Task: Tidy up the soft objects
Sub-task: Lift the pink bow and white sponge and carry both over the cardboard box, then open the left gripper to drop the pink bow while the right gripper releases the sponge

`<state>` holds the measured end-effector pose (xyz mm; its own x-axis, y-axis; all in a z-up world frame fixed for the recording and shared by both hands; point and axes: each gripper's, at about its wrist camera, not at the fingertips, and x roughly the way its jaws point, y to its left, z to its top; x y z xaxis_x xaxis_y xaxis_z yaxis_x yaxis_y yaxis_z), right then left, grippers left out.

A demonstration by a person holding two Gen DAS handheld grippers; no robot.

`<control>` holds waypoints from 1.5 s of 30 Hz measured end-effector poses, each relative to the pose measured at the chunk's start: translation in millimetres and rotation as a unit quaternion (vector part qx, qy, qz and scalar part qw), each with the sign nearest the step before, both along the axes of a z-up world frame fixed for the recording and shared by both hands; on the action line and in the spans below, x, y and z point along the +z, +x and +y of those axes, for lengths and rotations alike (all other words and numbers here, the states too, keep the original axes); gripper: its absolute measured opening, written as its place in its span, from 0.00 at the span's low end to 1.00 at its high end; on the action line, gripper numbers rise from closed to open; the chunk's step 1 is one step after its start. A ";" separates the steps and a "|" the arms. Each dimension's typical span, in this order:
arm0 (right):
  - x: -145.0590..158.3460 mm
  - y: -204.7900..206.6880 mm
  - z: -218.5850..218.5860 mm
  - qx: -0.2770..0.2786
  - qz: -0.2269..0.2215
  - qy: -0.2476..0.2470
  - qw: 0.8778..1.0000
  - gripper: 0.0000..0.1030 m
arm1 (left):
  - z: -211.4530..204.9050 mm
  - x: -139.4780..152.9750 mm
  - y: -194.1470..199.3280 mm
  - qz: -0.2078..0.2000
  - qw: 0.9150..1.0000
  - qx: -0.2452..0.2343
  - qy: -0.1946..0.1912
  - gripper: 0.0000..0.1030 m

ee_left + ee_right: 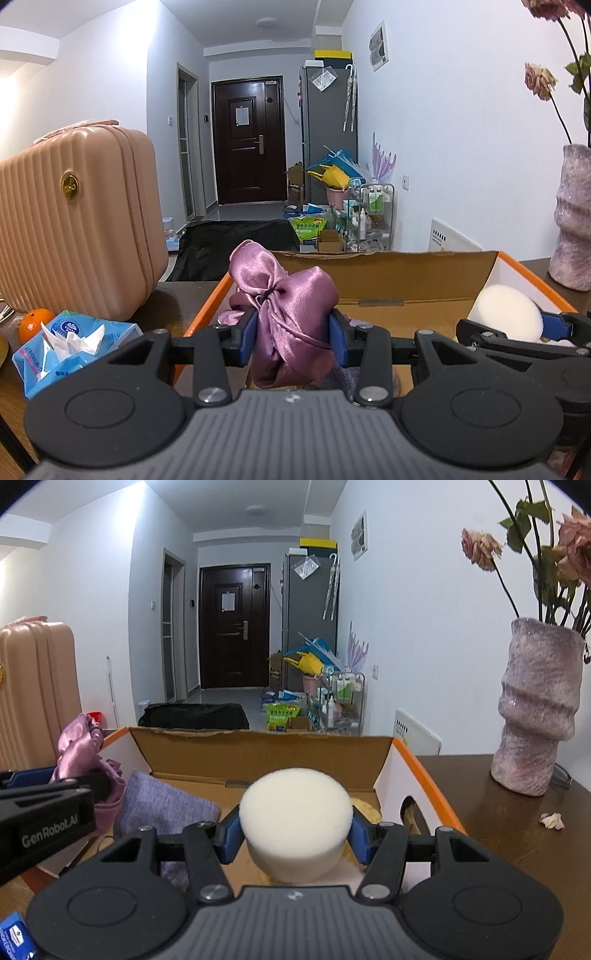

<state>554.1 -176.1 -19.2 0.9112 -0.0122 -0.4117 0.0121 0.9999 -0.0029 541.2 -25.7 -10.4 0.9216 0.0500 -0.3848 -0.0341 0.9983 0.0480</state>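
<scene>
My left gripper (293, 334) is shut on a purple satin pouch (286, 314) and holds it over the left part of an open cardboard box (406, 273) with orange edges. My right gripper (295, 832) is shut on a round white sponge (295, 808) and holds it over the right part of the same box (258, 753). A lilac knitted cloth (166, 812) lies inside the box at its left. The pouch (79, 749) and the sponge (508, 314) each show in the other wrist view.
A pink ribbed case (74, 218) stands left of the box. A blue tissue pack (70, 347) and an orange (35, 323) lie in front of it. A pink vase (535, 709) with dried roses stands on the brown table (517, 830) at right.
</scene>
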 end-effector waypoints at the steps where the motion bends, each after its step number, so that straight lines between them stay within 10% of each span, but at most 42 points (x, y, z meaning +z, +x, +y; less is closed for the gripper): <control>1: -0.1 0.0 -0.2 0.000 -0.001 -0.001 1.000 0.54 | -0.5 -1.5 1.0 0.002 1.000 0.000 0.002 0.40; 15: -1.5 0.4 0.1 0.000 0.001 0.001 1.000 0.56 | 1.4 -3.3 -0.5 -0.003 1.000 0.010 -0.002 0.49; 24: 1.5 -4.4 -6.0 -0.011 -0.016 0.009 1.000 0.88 | 5.5 2.6 -9.3 -0.038 0.998 0.055 0.001 0.99; 45: 1.2 -8.9 -12.1 -0.018 -0.022 0.023 0.999 0.99 | 20.3 4.7 -12.8 -0.035 0.996 0.073 -0.025 1.00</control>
